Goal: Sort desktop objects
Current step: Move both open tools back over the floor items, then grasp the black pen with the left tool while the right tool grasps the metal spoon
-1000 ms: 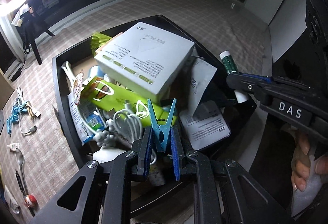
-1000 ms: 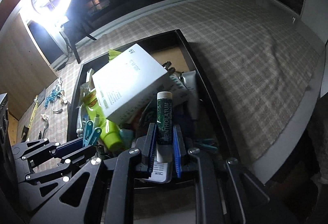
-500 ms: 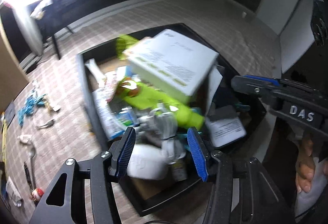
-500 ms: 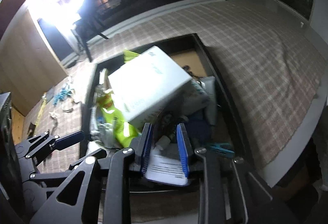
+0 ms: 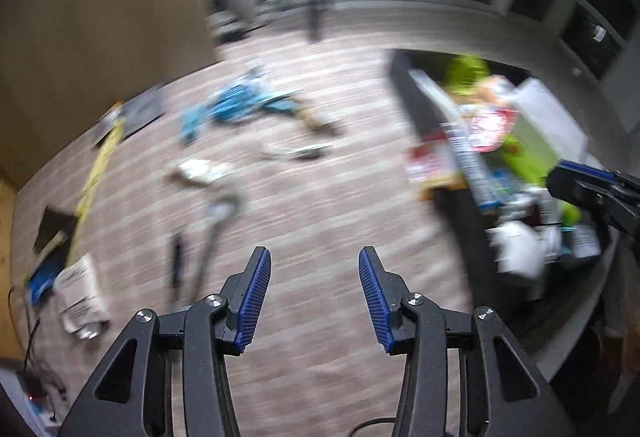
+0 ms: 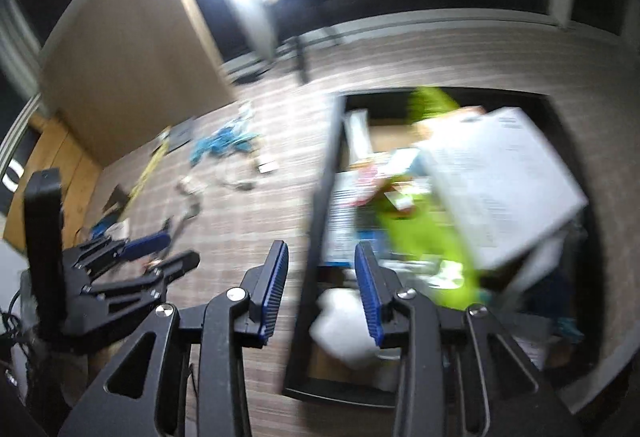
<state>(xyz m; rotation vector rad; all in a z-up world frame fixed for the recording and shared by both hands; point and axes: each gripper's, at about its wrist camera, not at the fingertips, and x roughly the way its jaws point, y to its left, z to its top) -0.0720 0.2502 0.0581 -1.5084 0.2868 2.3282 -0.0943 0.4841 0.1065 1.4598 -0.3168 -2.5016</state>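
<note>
We see two blurred fisheye views over a checked tablecloth [image 5: 328, 197], with a black tray [image 6: 320, 197] heaped high at the right. Our judgement is that the heap is the main risk: the large white box [image 6: 504, 181] lies tilted on top of the pile, and a careless drop or nudge could tip it, spilling smaller things over the tray wall. Under the box lies a lime-green packet [image 6: 420, 233], with printed packets and a white rounded object near the tray's front corner; blur hides finer detail. A second risk is the loose clutter: the blue cable bundle [image 5: 244, 105] could snag or drag neighbours if pinched at one strand. Near it on the cloth lie a yellow strip [image 5: 96, 173], a small white item and dark slender pieces we cannot identify, all still to be sorted. Our left gripper [image 5: 314, 293] hangs over bare cloth, jaws apart and empty after narrowing slightly. Our right gripper [image 6: 322, 291] sits above the tray's left wall, jaws apart and empty, having just been widening.
</note>
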